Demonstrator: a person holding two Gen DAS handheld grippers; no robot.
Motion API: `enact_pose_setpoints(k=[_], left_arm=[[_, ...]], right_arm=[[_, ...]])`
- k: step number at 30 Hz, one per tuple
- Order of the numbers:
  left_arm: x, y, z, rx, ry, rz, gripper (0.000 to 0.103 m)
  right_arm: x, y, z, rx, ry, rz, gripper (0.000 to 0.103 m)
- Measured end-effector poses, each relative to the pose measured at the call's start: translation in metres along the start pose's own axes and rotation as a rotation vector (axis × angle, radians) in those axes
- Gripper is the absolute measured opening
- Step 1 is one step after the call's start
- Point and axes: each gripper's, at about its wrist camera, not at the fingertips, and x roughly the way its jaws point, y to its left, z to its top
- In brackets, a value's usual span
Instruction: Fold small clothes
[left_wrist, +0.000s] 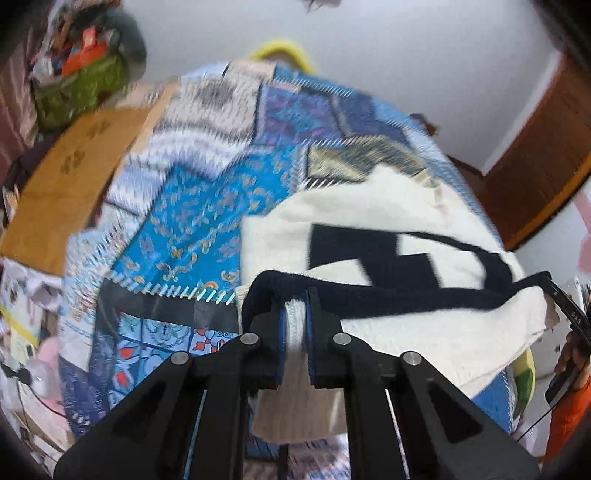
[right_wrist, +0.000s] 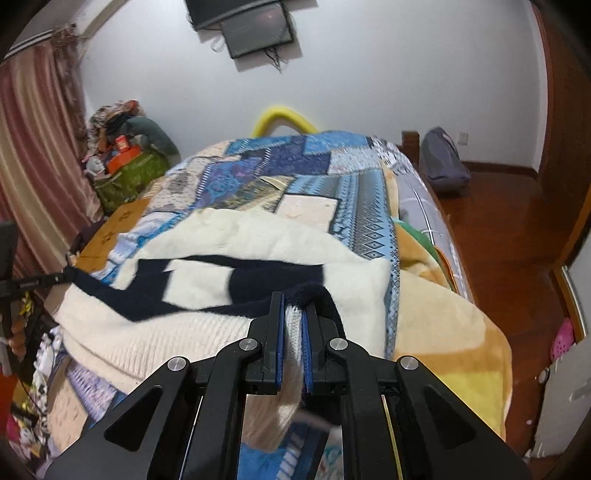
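Observation:
A cream knit sweater (left_wrist: 399, 206) with black bands lies spread on the blue patchwork quilt (left_wrist: 192, 214) of a bed. My left gripper (left_wrist: 295, 299) is shut on the sweater's near hem at its left corner, with the dark edge band draped over the fingers. My right gripper (right_wrist: 294, 301) is shut on the same hem of the sweater (right_wrist: 258, 240) at its right corner. Both hold the hem lifted a little above the quilt (right_wrist: 332, 192), with loose knit hanging below the jaws. The left gripper's tip shows at the far left of the right wrist view (right_wrist: 44, 280).
A brown cardboard sheet (left_wrist: 74, 177) lies left of the quilt. A green bag with clutter (right_wrist: 125, 173) stands by the pink curtain. A tan and yellow blanket (right_wrist: 443, 325) lies on the bed's right side. Wooden floor (right_wrist: 509, 229) and a grey bag (right_wrist: 443, 158) are beyond.

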Motion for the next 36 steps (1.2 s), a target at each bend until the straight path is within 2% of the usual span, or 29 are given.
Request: enact_pose_setpoints(k=[4, 6, 9, 14, 15, 16, 17, 18, 19, 20, 21, 23, 27, 29, 33, 36], left_arm=[[0.042, 0.011, -0.003, -0.013, 0.070, -0.012, 0.010], [0.048, 0.009, -0.005, 0.018, 0.066, -0.003, 0.014], [0.044, 0.006, -0.005, 0.059, 0.062, -0.015, 0.014], [0.023, 0.011, 0.004, 0.068, 0.066, -0.059, 0.021], [0.018, 0.014, 0.007, 0.065, 0.054, -0.049, 0.034], [0.012, 0.016, 0.009, 0.060, 0.028, 0.001, 0.046], [0.006, 0.019, 0.010, 0.057, -0.003, 0.047, 0.066], [-0.002, 0.023, 0.010, 0.052, -0.048, 0.087, 0.070], [-0.007, 0.028, 0.010, 0.045, -0.070, 0.105, 0.070], [-0.009, 0.033, 0.010, 0.036, -0.065, 0.112, 0.070], [-0.011, 0.038, 0.008, 0.023, -0.057, 0.120, 0.070], [-0.014, 0.047, 0.004, 0.017, -0.055, 0.136, 0.070], [-0.019, 0.058, -0.013, 0.057, -0.044, 0.176, 0.070], [-0.019, 0.061, -0.023, 0.061, -0.033, 0.161, 0.070], [-0.011, 0.057, -0.034, 0.091, -0.016, 0.124, 0.070], [0.000, 0.045, -0.037, 0.129, 0.008, 0.104, 0.070]], right_arm=[[0.036, -0.016, -0.002, 0.037, 0.074, -0.022, 0.007], [0.049, -0.022, -0.006, 0.042, 0.109, -0.026, 0.007], [0.060, -0.027, -0.012, 0.039, 0.139, -0.024, 0.007], [0.047, -0.032, -0.004, 0.057, 0.146, 0.017, 0.011], [0.042, -0.033, -0.002, 0.061, 0.145, 0.026, 0.012], [0.034, -0.034, 0.000, 0.065, 0.134, 0.037, 0.013], [0.033, -0.035, 0.002, 0.064, 0.125, 0.040, 0.014], [0.030, -0.036, 0.004, 0.062, 0.115, 0.041, 0.016], [0.025, -0.037, 0.004, 0.060, 0.108, 0.039, 0.018], [0.023, -0.037, 0.005, 0.059, 0.102, 0.029, 0.023], [0.016, -0.038, 0.004, 0.054, 0.084, -0.007, 0.033], [0.004, -0.042, 0.005, 0.052, 0.037, -0.039, 0.043], [-0.012, -0.055, 0.007, 0.082, 0.006, -0.067, 0.044], [-0.017, -0.058, 0.002, 0.061, 0.016, -0.095, 0.045], [-0.011, -0.058, -0.013, 0.010, 0.086, -0.102, 0.052], [0.001, -0.052, -0.022, -0.041, 0.147, -0.097, 0.052]])
